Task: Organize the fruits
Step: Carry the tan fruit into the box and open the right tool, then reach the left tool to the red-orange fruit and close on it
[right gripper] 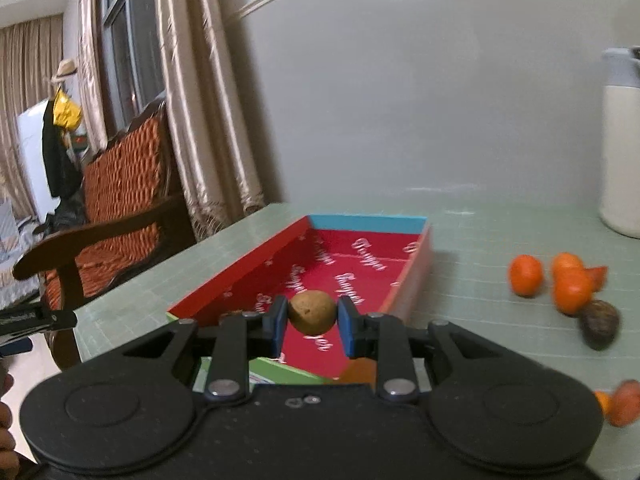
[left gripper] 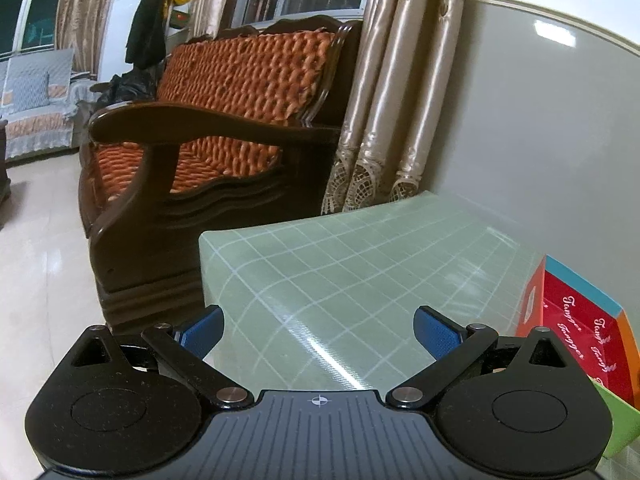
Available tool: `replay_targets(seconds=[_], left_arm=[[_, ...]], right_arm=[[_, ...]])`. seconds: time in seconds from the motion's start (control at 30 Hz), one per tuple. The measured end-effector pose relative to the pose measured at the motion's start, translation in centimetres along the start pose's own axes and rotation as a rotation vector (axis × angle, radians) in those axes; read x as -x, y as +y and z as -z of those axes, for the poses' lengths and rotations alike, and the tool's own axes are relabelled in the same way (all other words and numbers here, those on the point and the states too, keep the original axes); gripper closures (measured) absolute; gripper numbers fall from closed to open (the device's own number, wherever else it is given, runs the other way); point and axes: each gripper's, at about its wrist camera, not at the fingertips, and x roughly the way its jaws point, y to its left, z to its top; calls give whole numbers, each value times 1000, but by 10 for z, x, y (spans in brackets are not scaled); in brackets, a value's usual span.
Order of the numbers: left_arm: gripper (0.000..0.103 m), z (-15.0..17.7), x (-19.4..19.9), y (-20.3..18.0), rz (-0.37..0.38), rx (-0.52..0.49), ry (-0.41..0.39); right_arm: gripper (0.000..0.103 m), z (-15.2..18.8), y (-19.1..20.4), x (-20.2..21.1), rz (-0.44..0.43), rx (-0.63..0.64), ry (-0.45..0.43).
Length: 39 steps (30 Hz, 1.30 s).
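My right gripper [right gripper: 312, 322] is shut on a round brown fruit [right gripper: 312, 312] and holds it over the near end of the red cardboard box [right gripper: 240, 270]. The box has a blue far wall and white lettering inside. It also shows at the right edge of the left wrist view [left gripper: 576, 328]. Orange mandarins [right gripper: 526, 275] and a dark brown fruit [right gripper: 599, 323] lie on the table to the right of the box. More orange fruit [right gripper: 624, 402] lies at the right edge. My left gripper [left gripper: 320, 334] is open and empty above the green gridded table [left gripper: 360, 264], left of the box.
A white jug [right gripper: 622, 144] with a grey lid stands at the back right of the table. A wooden sofa [left gripper: 224, 120] with orange cushions stands left of the table, beside beige curtains [left gripper: 400, 92]. The wall runs behind the table.
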Motion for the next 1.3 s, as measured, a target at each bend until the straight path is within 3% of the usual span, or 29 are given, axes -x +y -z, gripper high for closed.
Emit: replay_targets(seconds=[0.27,0.5,0.53,0.6,0.8,1.1,1.3], left_arm=[[3,1,1,-3,10,-21,-13],[3,3,4,-10,11,-42,-20],[3,3,4,-11,10,-44,-21],[2,3,4,-12,9,-50,-21],[2,4,5,-19,10,-67,-20],[2,9,11,-40,19,-119,-30],[2,14,17,-58,30,-165,-42]], right_arm=[[74,8,12,-21,-13,11,78],[68,9,9,-19,-25,6,76],[63,8,8,-17,-25,4,72],[43,8,7,-11,-17,0,55],[22,1,4,6,12,24,4],[2,-6,-5,24,105,47,-25],[0,-6,-18,33,158,80,-46]])
